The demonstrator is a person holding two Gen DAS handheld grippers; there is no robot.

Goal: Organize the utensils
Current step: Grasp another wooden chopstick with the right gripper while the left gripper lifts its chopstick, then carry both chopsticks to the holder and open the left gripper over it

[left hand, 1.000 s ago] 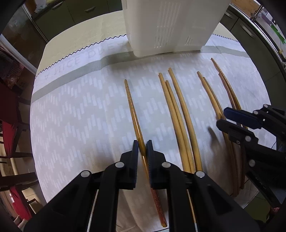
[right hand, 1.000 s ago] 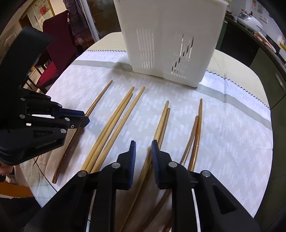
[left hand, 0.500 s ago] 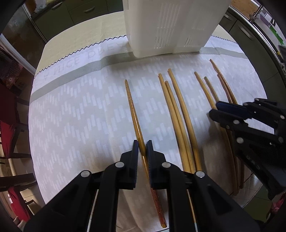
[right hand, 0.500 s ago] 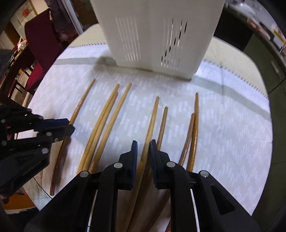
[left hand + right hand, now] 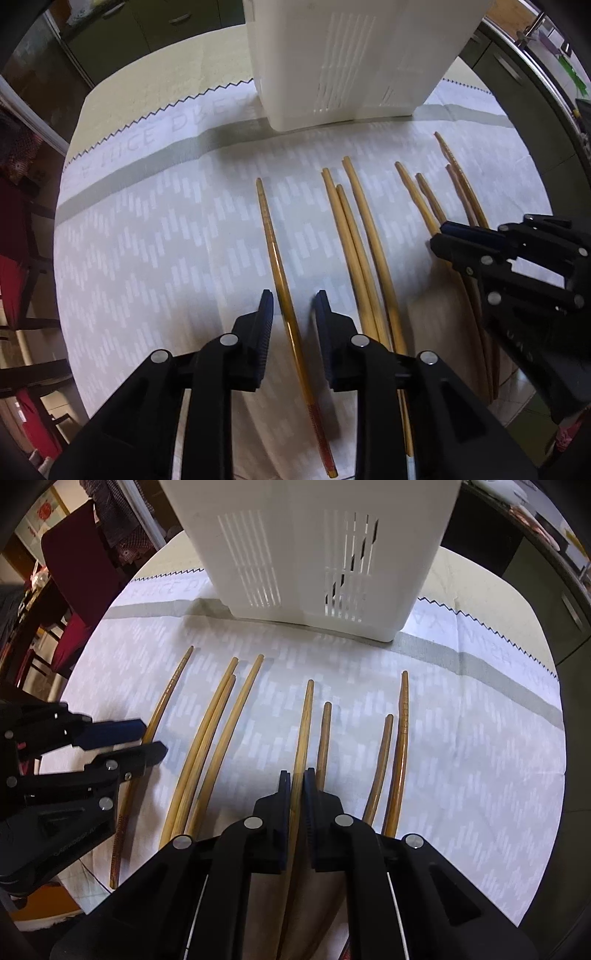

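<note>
Gripping and releasing chopsticks on the white cloth.
Right gripper clamps a chopstick; left gripper, jaws just opening, straddles the loose amber chopstick before the white holder.

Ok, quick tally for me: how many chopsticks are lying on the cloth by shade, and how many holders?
Light bamboo chopsticks: 3
Darker brown chopsticks: 5
White slotted utensil holder: 1
Total: 9
</note>
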